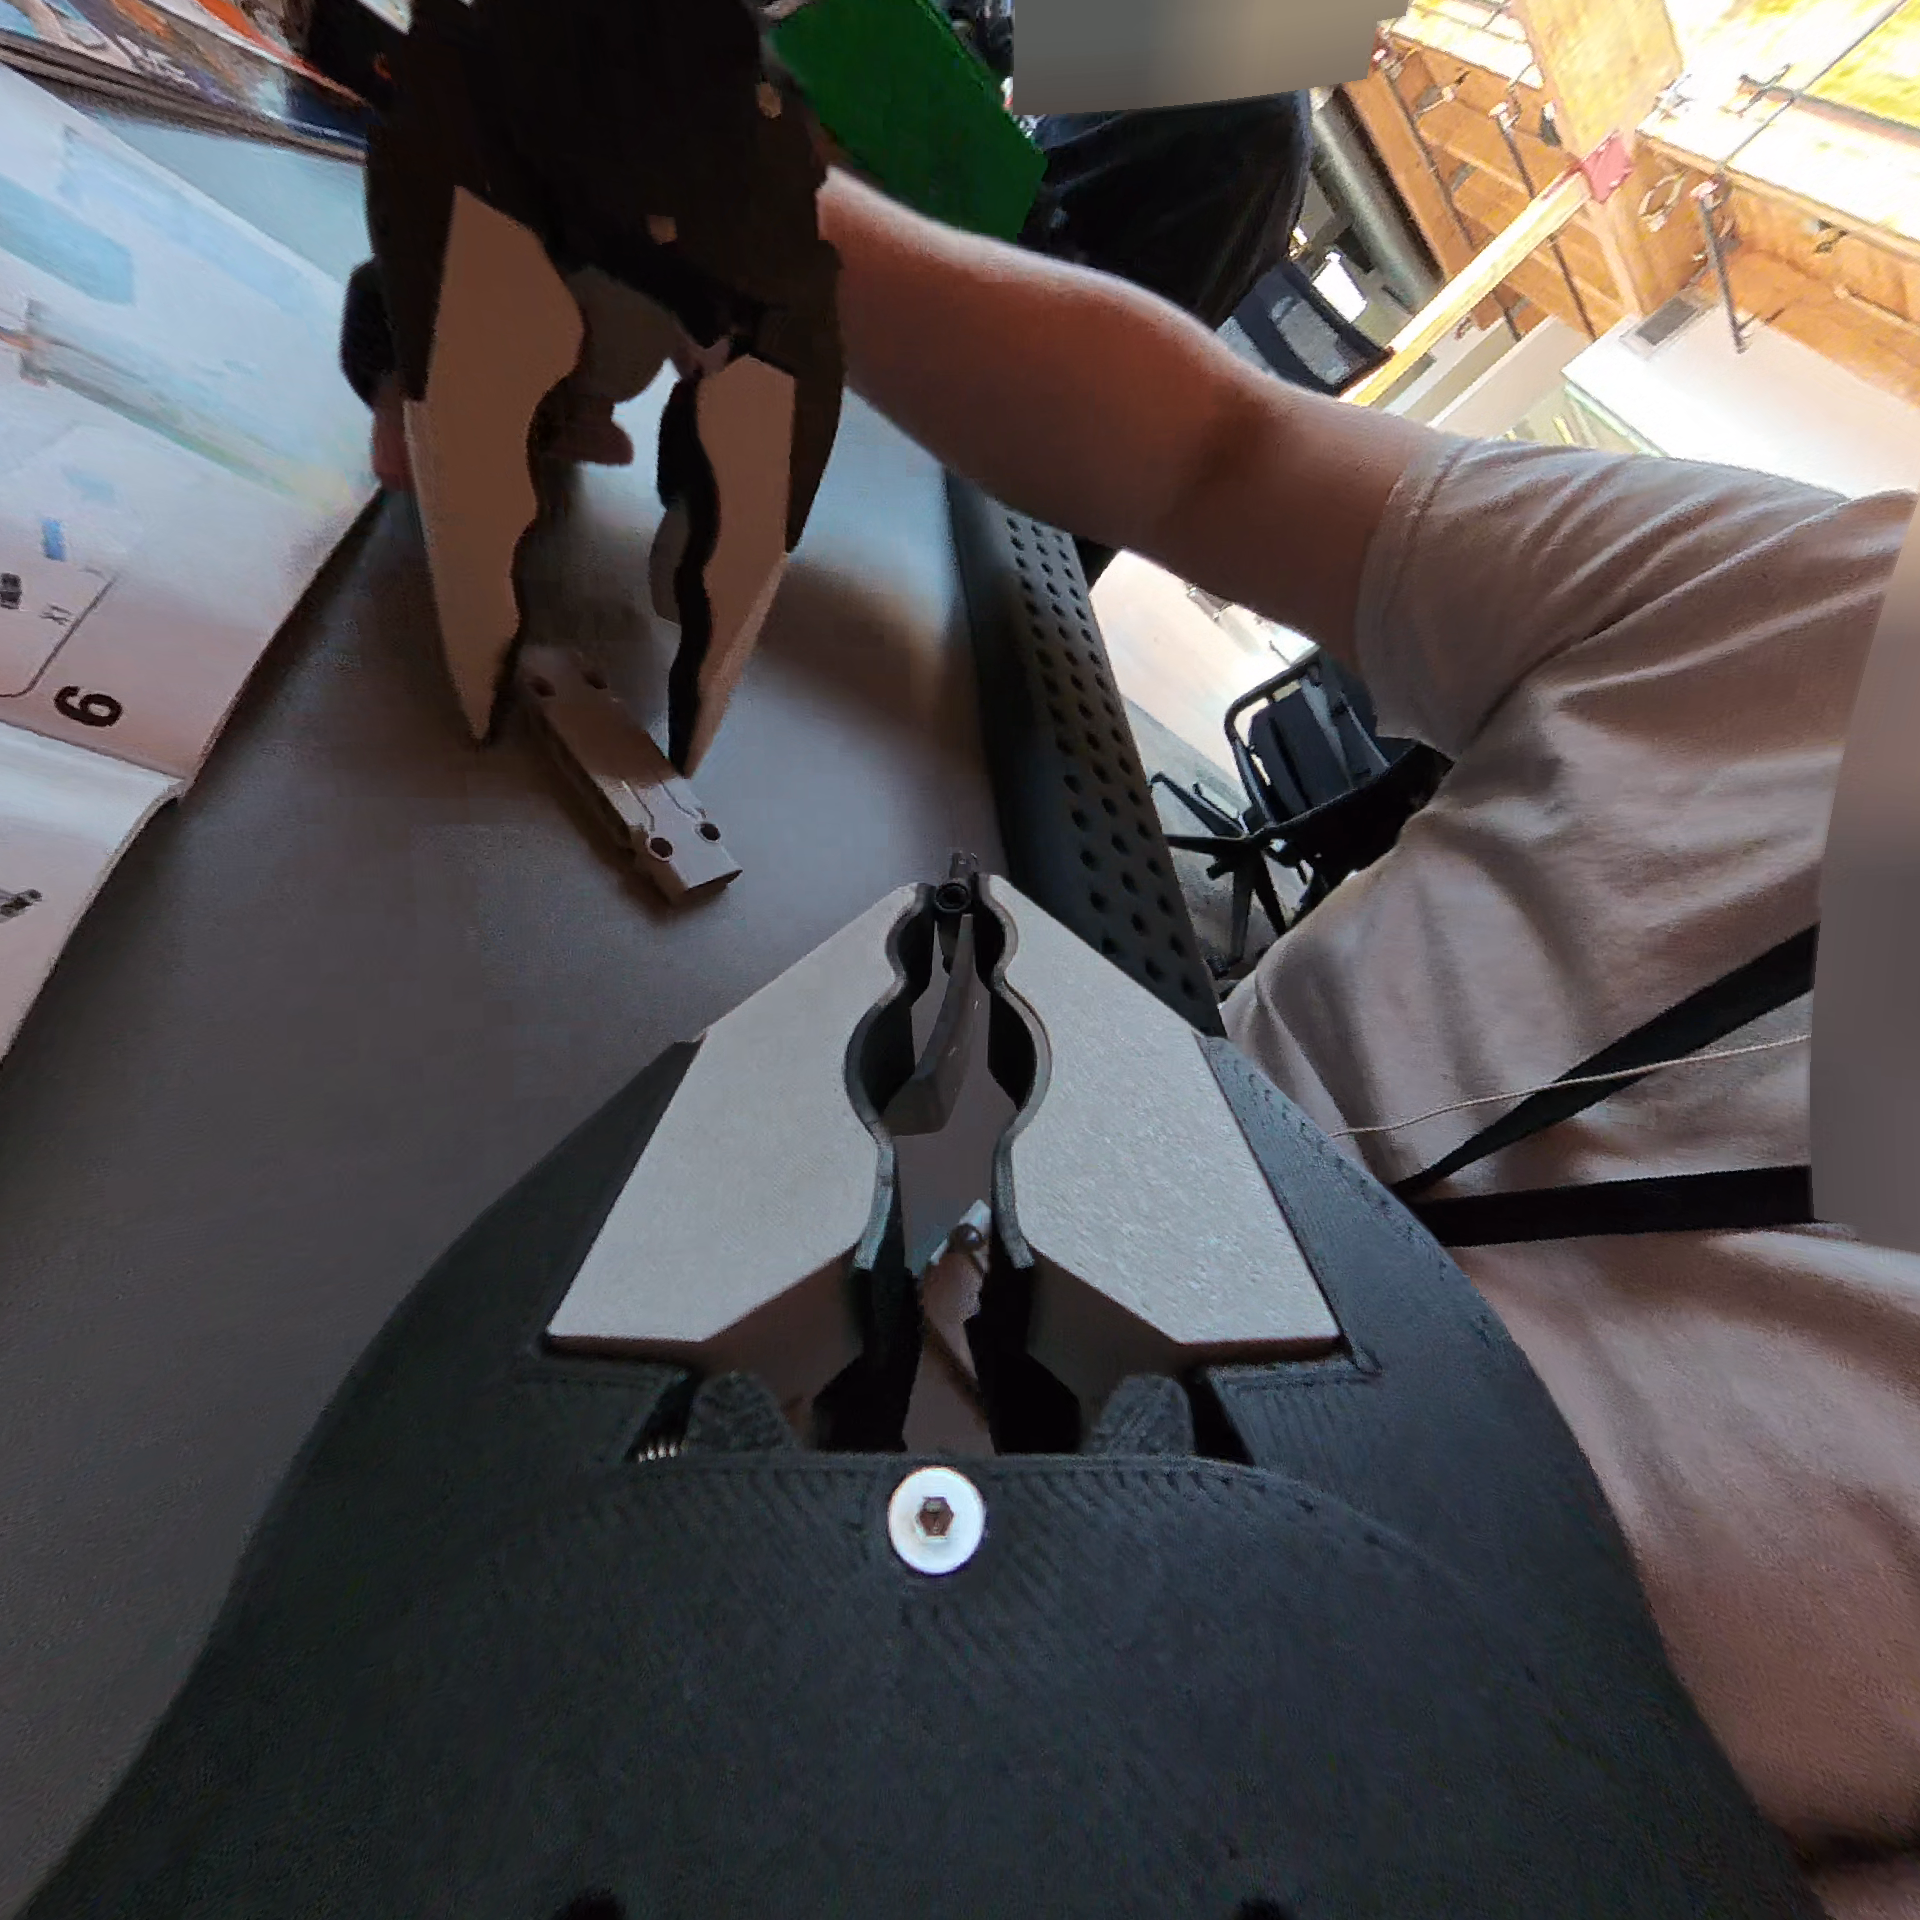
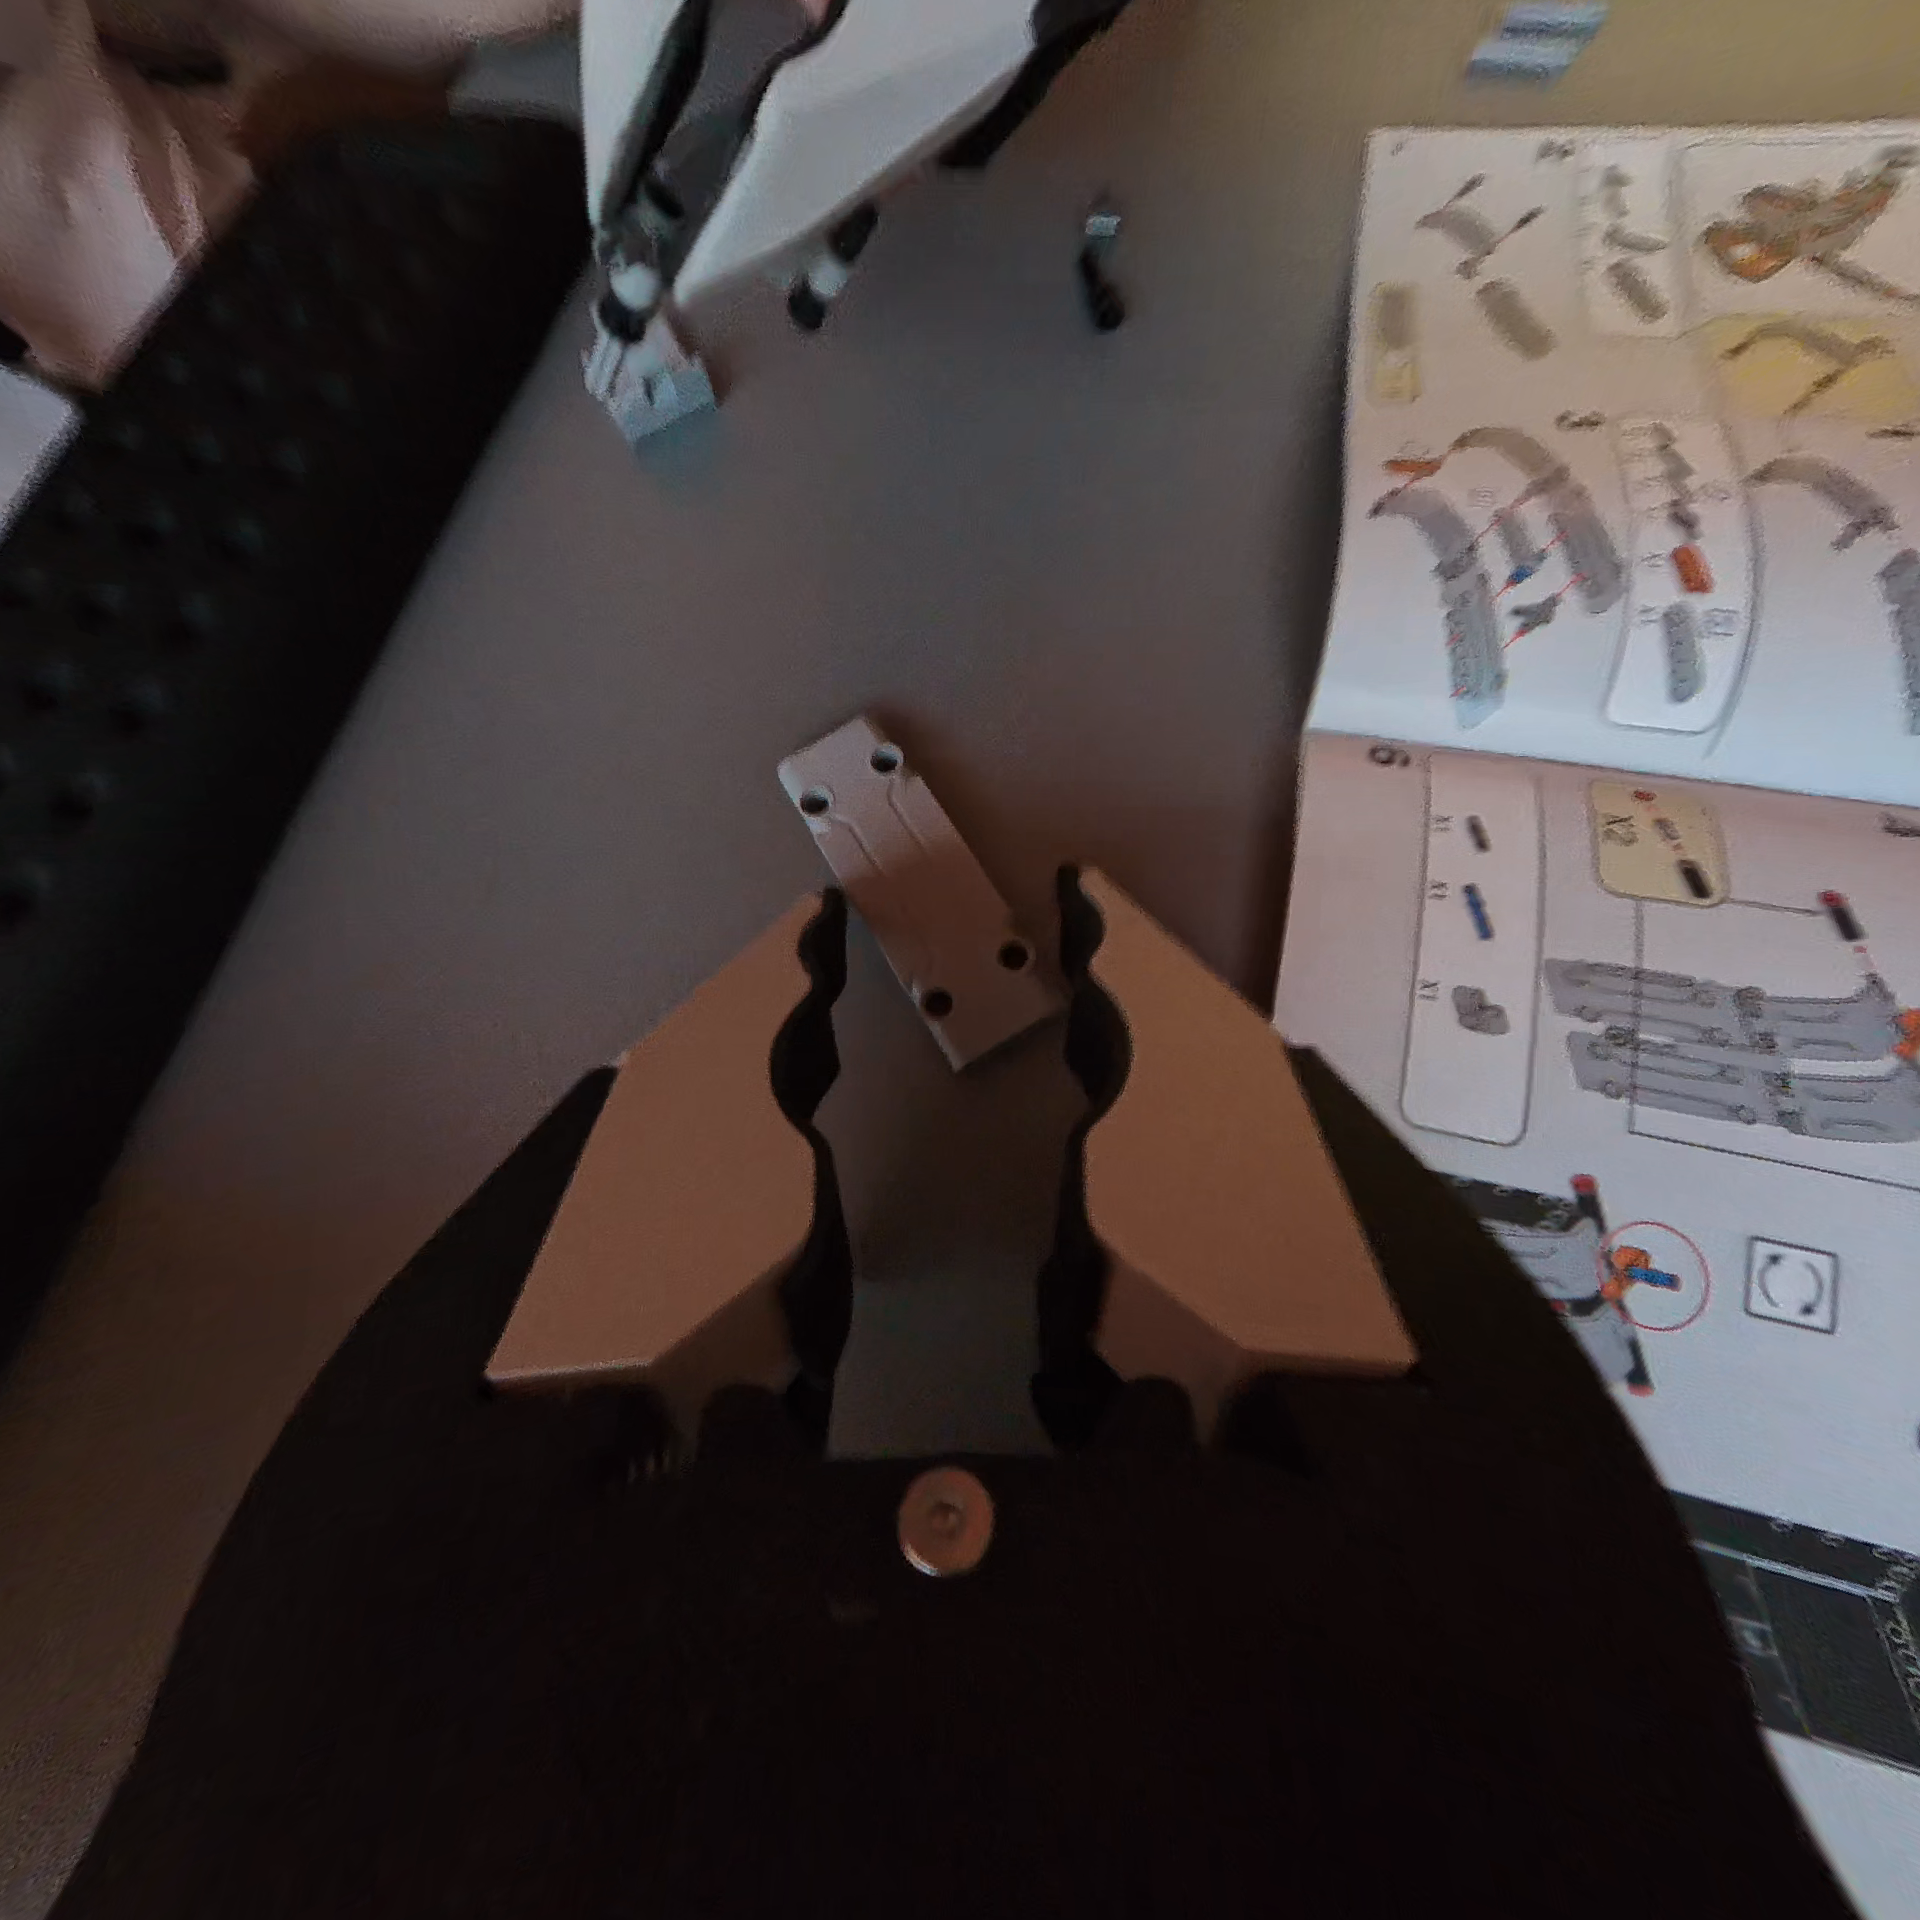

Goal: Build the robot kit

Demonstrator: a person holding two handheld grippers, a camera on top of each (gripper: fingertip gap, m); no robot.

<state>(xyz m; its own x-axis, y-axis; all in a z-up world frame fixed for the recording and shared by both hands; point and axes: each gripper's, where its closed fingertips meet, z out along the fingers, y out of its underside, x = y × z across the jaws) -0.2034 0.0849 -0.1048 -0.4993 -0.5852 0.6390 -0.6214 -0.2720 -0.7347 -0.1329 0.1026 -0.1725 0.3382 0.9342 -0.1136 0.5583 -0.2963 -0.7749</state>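
My left gripper [image 1: 954,902] is shut on a small grey building-toy part [image 1: 940,1049] with a black pin [image 1: 954,894] sticking out at the fingertips. It hangs above the grey table. My right gripper [image 2: 951,894] is open, its fingers straddling the near end of a flat light-grey panel [image 2: 914,883] with holes at both ends that lies on the table; there are gaps on both sides. In the left wrist view the right gripper [image 1: 582,743] points down at the panel [image 1: 634,774]. In the right wrist view the left gripper [image 2: 665,281] holds its grey part [image 2: 655,390].
An open instruction booklet [image 2: 1610,623] lies on the table to the right, also visible in the left wrist view [image 1: 125,499]. A loose black pin [image 2: 1099,272] lies beyond the panel. A black perforated strip [image 2: 156,623] runs along the table edge. A person's arm [image 1: 1091,384] reaches over. Across from one pair of fingers to the other is roughly 10 centimeters.
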